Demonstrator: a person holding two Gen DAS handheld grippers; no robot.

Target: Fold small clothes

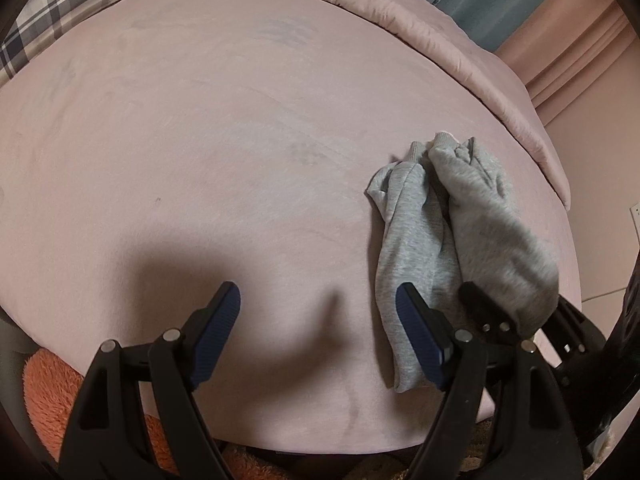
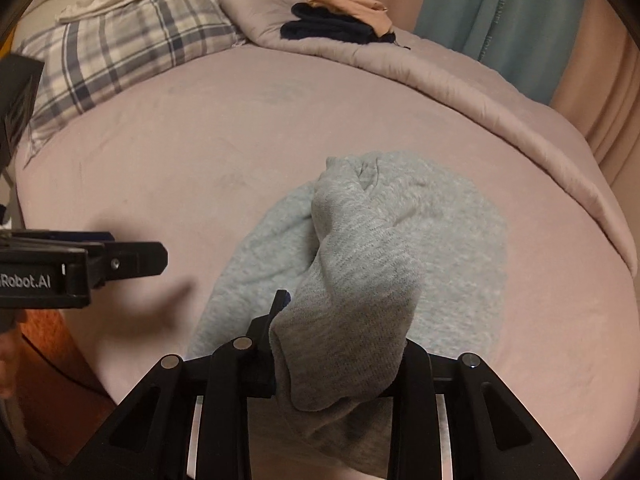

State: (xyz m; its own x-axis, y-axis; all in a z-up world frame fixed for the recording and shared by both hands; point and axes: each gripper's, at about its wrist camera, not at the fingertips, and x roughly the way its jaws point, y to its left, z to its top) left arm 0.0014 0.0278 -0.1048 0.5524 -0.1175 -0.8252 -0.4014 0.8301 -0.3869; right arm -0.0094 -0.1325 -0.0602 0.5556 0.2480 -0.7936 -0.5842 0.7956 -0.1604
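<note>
On the pink bed cover (image 1: 200, 128) in the left wrist view, the left gripper (image 1: 318, 304) hovers low with its jaws spread wide and nothing between them; its blue-padded fingertips (image 1: 224, 316) stand well apart, the right-hand one just touching the edge of the grey garment (image 1: 416, 248); that garment lies bunched toward the right side of the bed, its ribbed cuffs pointing away from the camera, one half lifted by the right gripper (image 1: 492, 316), whose black finger shows beneath the cloth; a plaid pillow (image 1: 52, 20) sits at the far left and an orange fluffy rug (image 1: 44, 400) shows below the bed edge

From the right wrist view, the right gripper (image 2: 340, 360) is clamped on a thick fold of the grey garment (image 2: 360, 272), which drapes over and hides most of its fingers; the rest of the cloth spreads flat on the bed cover (image 2: 160, 152) beyond; the left gripper (image 2: 132, 260) enters from the left, apart from the cloth; folded dark clothes (image 2: 332, 28) rest on the turned-back quilt (image 2: 460, 80) at the far side, beside the plaid pillow (image 2: 120, 48)
</note>
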